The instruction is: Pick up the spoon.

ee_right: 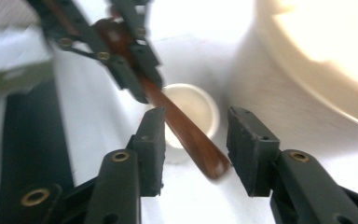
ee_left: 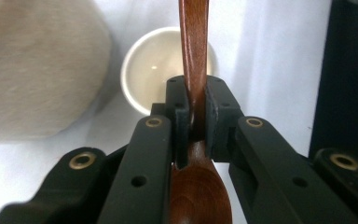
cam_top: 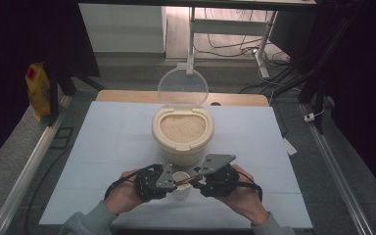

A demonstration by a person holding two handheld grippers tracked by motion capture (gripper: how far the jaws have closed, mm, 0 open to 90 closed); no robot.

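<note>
Left gripper clamps spoon over cup.

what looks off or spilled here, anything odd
No spill. One oddity: the left gripper clamps the wooden spoon at the neck beside its bowl, handle end between the open right gripper fingers, above the small white cup.

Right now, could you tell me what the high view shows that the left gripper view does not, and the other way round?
High view alone: the tub's open lid, the rice inside, a yellow bag off the table, and both hands. Left gripper view alone: the left hand-held gripper shut on the wooden spoon near its bowl, handle pointing away. Both: the small white cup beside the tub, and the spoon.
</note>
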